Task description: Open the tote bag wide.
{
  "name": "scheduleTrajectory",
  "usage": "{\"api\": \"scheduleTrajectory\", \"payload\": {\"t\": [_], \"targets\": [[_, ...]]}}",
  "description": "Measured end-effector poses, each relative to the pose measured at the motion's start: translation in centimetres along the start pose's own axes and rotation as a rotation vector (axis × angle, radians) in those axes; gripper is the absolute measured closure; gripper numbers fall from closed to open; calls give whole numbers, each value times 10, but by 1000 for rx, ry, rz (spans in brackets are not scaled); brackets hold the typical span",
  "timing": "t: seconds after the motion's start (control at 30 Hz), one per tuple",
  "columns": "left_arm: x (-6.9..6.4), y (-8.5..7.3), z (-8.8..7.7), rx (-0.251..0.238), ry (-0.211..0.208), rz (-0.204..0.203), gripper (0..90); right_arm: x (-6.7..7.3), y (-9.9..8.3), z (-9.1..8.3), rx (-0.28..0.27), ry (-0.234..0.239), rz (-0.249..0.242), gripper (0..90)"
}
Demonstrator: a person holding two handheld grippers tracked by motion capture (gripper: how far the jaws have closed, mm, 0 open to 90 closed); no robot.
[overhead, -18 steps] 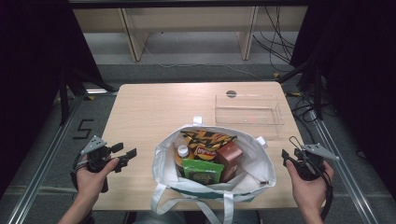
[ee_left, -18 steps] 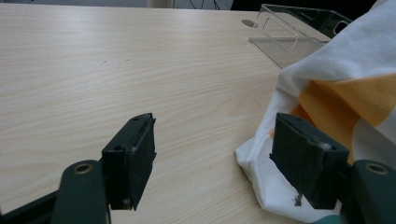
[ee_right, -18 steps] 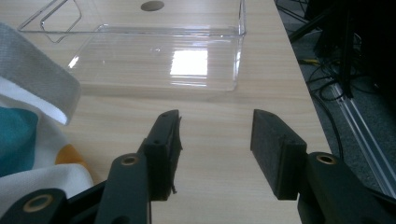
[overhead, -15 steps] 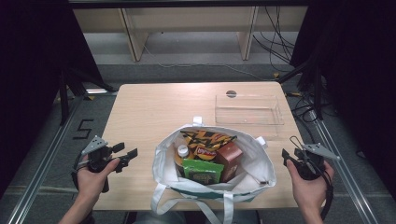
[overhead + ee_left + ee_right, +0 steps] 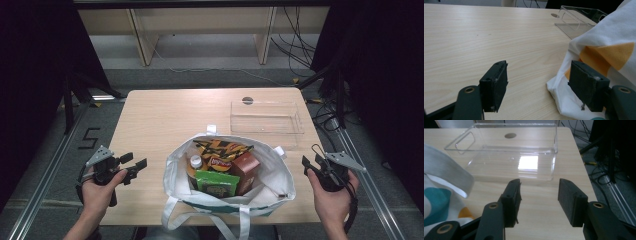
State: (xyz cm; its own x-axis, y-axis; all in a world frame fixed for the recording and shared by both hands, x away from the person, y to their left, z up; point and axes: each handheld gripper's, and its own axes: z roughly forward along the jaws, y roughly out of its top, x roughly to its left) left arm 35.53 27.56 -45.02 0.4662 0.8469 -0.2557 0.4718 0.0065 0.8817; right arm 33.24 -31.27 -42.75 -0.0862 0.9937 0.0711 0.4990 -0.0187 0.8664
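Observation:
A white tote bag stands open at the front middle of the table. Inside it are a black-and-yellow chip bag, a white-capped bottle, a brown box and a green packet. My left gripper is held at the table's front left, just left of the bag, and is open. In the left gripper view its jaws hold nothing, and the bag's cloth lies beside the right jaw. My right gripper hovers open to the right of the bag, empty, and faces a clear plastic tray.
The clear tray sits empty at the table's back right, near a round cable hole. The bag's handles hang over the front edge. Bare wood spreads across the left and back of the table. Cables lie on the floor to the right.

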Motion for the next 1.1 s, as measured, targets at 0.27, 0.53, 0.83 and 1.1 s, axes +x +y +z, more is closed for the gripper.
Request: {"api": "scheduleTrajectory", "payload": {"t": [0.27, 0.53, 0.83, 1.1], "targets": [[-11, 20, -20, -85, -34, 34, 360, 13, 21, -26, -85, 88, -29, 622], [-57, 61, -45, -135, -175, 140, 424, 41, 45, -49, -129, 217, -123, 636], [-95, 75, -33, -105, -264, 219, 413, 57, 49, -58, -134, 304, -152, 603], [-99, 75, -22, -83, -256, 247, 454, 61, 51, -66, -165, 376, -191, 550]]}}
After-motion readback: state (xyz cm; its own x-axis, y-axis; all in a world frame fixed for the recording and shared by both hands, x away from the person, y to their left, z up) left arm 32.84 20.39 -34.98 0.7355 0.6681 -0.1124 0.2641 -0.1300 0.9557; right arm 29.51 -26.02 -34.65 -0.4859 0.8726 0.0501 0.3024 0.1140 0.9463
